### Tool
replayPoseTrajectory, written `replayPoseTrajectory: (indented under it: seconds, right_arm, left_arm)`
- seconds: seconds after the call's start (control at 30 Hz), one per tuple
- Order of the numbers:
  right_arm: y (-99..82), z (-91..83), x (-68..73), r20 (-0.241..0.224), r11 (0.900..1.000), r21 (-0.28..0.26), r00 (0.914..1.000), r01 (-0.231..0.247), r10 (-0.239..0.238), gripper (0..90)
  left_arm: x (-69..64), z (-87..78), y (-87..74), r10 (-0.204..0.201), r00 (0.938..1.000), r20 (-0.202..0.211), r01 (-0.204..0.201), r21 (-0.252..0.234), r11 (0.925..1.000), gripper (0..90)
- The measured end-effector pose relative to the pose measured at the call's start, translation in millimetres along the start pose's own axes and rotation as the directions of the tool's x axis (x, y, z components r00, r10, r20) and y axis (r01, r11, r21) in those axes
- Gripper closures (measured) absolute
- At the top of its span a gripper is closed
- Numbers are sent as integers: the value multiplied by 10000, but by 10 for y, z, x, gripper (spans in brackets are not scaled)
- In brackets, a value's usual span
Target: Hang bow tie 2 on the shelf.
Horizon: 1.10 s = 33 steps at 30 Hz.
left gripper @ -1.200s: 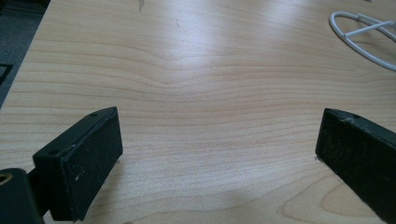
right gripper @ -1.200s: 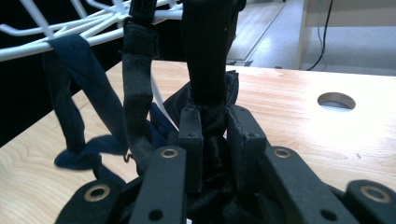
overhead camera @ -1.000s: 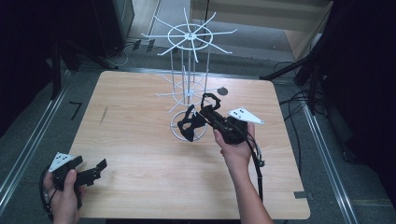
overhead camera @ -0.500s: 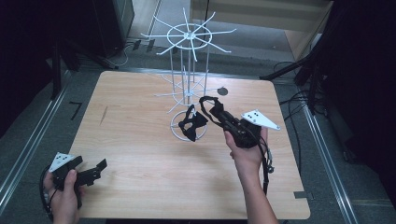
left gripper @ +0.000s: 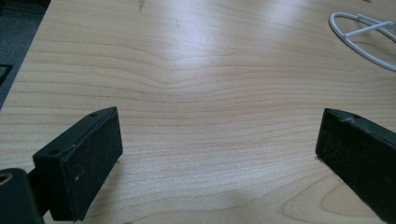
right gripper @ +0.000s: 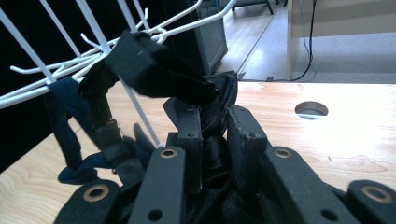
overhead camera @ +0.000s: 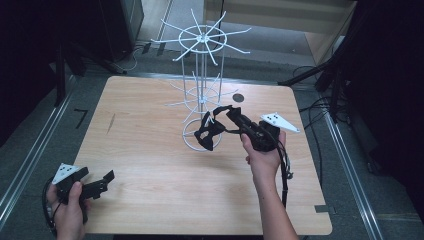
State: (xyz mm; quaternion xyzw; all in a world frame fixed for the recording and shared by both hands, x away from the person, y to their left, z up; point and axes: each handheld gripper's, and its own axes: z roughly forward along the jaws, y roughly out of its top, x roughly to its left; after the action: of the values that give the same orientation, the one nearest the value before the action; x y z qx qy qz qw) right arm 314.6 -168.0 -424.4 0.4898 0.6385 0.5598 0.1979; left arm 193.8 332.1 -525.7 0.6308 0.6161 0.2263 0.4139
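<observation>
A white wire rack [overhead camera: 201, 75] with hooked arms stands at the table's middle back. My right gripper [overhead camera: 229, 114] is held above the table just right of the rack's pole, shut on a black strappy fabric piece [overhead camera: 207, 132] that droops over the rack's base ring [overhead camera: 189, 142]. In the right gripper view the fabric [right gripper: 211, 95] is bunched between the jaws of the right gripper [right gripper: 215, 123], with a strap near the rack's lower arms [right gripper: 56, 77]. My left gripper [overhead camera: 102, 180] rests at the front left corner, open [left gripper: 219, 154], bare wood between its jaws.
The wooden table [overhead camera: 150, 165] has a round hole [overhead camera: 238, 97] behind the right hand. Dark stands and cables lie on the floor around the table, with a rail along each side. The rack's base ring [left gripper: 359, 37] lies far ahead of the left gripper.
The right hand has drifted slightly to the right with the black fabric still in its jaws. The left hand has stayed put.
</observation>
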Motion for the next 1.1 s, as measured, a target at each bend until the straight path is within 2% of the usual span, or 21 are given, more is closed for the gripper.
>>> replayPoseTrajectory:
  seconds: [0.17, 0.23, 0.37, 0.57, 0.8, 1.1]
  right_arm:
    - [-24, 52, 40, 158, 9992, 228, 9993, 326, -329, 766]
    - [-39, 72, 71, 257, 9978, 241, 9977, 621, -628, 766]
    - [-59, 77, 148, 342, 9948, 71, 9942, 1017, -1019, 764]
    - [1, 3, 125, 446, 9967, -384, 9965, 721, -704, 764]
    - [88, -99, 93, 454, 9952, -544, 9959, 808, -783, 764]
    - [114, -212, 138, 312, 9935, -723, 9958, 885, -864, 765]
  left_arm:
    - [0, -3, -1, -24, 10000, -15, 24, -31, 10000, 10]
    - [1, -3, -1, -45, 10000, -4, 45, -37, 10000, 10]
    - [3, -2, -1, -59, 10000, 8, 59, -26, 10000, 10]
    - [7, -1, 0, -94, 9999, 43, 94, -2, 10000, 10]
    - [5, 3, 2, -45, 10000, 26, 45, 39, 10000, 10]
    - [1, 1, 2, -5, 10000, -1, 5, 33, 10000, 10]
